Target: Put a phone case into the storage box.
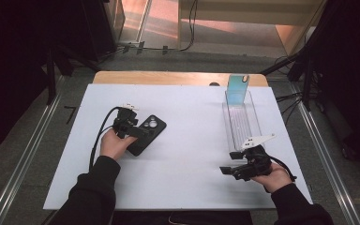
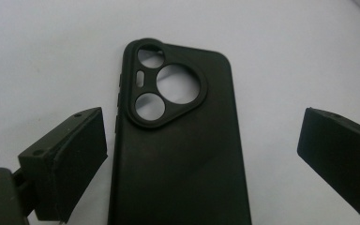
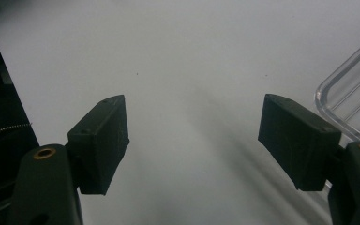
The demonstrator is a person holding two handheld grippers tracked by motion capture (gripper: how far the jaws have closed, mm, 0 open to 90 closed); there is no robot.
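A black phone case lies back up on the white table top, its camera cut-out facing the far side. My left gripper hovers over the case's near end, open, one jaw on each side of the case and neither touching it. At the front right, my right gripper points leftward over bare table, open with nothing between its fingers.
A long clear plastic tray lies just beyond the right gripper. A teal card-like piece stands upright at its far end. Cables and dark stands surround the table on the floor.
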